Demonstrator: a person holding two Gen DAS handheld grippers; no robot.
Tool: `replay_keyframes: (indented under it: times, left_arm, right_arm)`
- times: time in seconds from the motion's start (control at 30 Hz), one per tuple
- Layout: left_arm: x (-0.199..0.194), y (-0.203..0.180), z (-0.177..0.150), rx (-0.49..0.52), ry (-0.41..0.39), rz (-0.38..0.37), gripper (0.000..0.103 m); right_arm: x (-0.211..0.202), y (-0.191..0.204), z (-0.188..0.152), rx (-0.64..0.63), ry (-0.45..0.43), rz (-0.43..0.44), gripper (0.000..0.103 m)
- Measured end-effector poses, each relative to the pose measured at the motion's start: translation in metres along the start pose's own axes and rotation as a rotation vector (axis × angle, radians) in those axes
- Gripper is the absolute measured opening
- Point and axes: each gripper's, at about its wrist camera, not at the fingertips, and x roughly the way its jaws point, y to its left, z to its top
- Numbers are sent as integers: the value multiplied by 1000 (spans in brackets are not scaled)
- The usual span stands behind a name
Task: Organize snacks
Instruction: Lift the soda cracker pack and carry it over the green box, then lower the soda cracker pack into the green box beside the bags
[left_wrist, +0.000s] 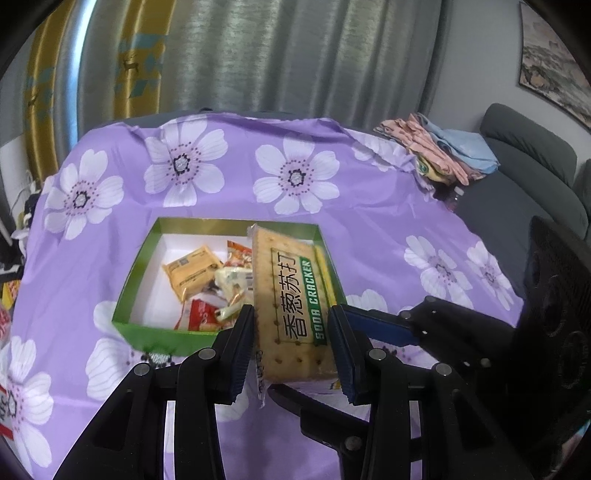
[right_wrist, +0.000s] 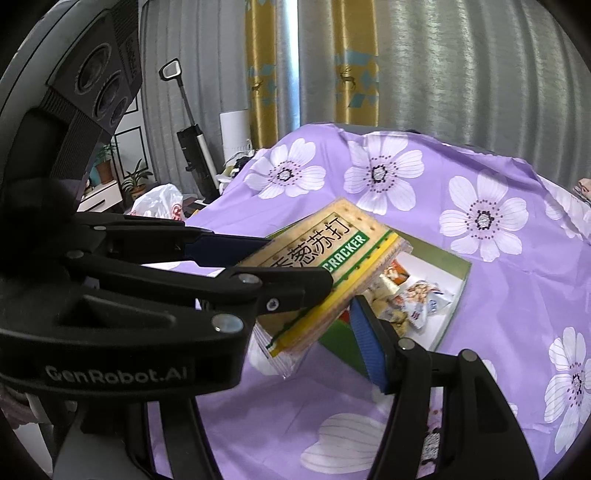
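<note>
One cracker pack (left_wrist: 295, 295) clamped in left jaws; right jaws unclear — one green box (left_wrist: 147, 328)

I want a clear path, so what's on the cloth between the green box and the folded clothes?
Nothing. The left wrist view shows only bare purple flowered cloth between the green box and the folded clothes.

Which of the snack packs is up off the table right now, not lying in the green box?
The soda cracker pack, clamped between the left gripper's pads above the box's near edge. The small packets all lie inside the box.
</note>
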Motion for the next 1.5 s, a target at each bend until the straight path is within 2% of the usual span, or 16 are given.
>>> replay_keyframes:
  times: [0.07, 0.1, 0.13, 0.17, 0.23, 0.3, 0.37, 0.47, 0.5, 0.73, 0.87, 0.93, 1.07, 1.2, 1.33, 1.5]
  left_arm:
    - [6, 1, 4, -12, 2, -11, 40]
    - [9, 1, 6, -26, 4, -57, 40]
    - [11, 1, 8, -35, 7, -95, 39]
    - [13, -3, 10, -27, 3, -107, 39]
    - [20, -11, 13, 17, -18, -74, 39]
    - [42, 2, 23, -65, 0, -114, 38]
    - [65, 13, 29, -110, 49, -95, 38]
    - [79, 27, 30, -133, 98, -96, 38]
    - [82, 33, 28, -137, 103, -66, 38]
    - [104, 45, 19, -149, 216, -38, 39]
    - [107, 46, 17, -155, 230, -31, 48]
    - [107, 50, 17, -183, 243, -21, 49]
    - [105, 52, 9, -186, 261, -27, 50]
    - [106, 47, 7, -172, 272, -30, 50]
    - [108, 40, 8, -141, 273, -12, 50]
    - [112, 46, 8, -164, 285, -31, 50]
  right_arm:
    - [1, -6, 3, 1, -6, -5, 62]
    - [3, -9, 4, 1, -5, -7, 61]
    - [5, -12, 5, 4, -3, -2, 49]
    - [8, -16, 7, 10, 1, 16, 48]
    - [18, -19, 10, 17, 17, 17, 48]
    - [29, -27, 13, 45, 7, 61, 47]
    - [50, -43, 17, 74, 26, 49, 44]
    - [75, -62, 16, 147, 91, 53, 45]
    - [77, -64, 15, 150, 97, 47, 45]
    - [89, -87, -2, 201, 156, 19, 57]
    - [88, -86, -8, 204, 165, 33, 58]
    - [87, -87, -8, 216, 168, 40, 63]
    - [81, -81, -9, 215, 165, 93, 64]
    - [73, -75, -13, 177, 174, 56, 73]
    - [73, -77, -16, 165, 184, 57, 71]
    - [80, -79, -15, 182, 192, 97, 71]
